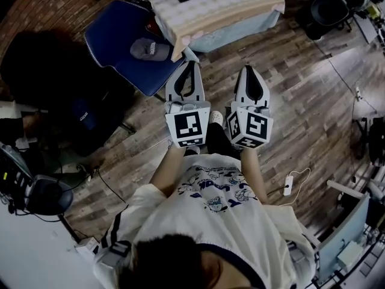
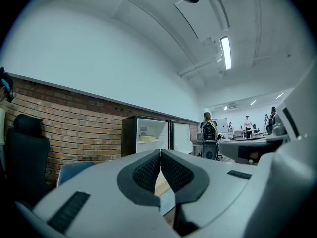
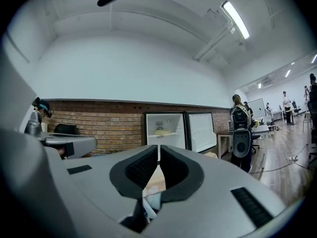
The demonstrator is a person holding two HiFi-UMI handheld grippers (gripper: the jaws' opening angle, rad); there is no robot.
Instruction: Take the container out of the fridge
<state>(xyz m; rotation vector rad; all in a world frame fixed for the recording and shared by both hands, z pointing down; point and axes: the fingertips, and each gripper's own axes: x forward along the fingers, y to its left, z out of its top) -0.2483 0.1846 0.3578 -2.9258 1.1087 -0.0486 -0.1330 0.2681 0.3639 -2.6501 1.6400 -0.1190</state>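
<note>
With the left hand-held gripper (image 1: 191, 63) and right hand-held gripper (image 1: 248, 70) closed and empty, best approach the open fridge (image 3: 175, 122) squarely, parting jaws before the container (image 3: 163, 132).

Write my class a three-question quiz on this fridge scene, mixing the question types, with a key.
1. True or false: the door of the fridge stands open.
2. Where is the container? A: on top of the fridge. B: inside it. C: beneath it.
3. Fill in: the jaws of the left tool and the right tool are both ____, with nothing held.
Key: 1 true; 2 B; 3 shut.
</note>
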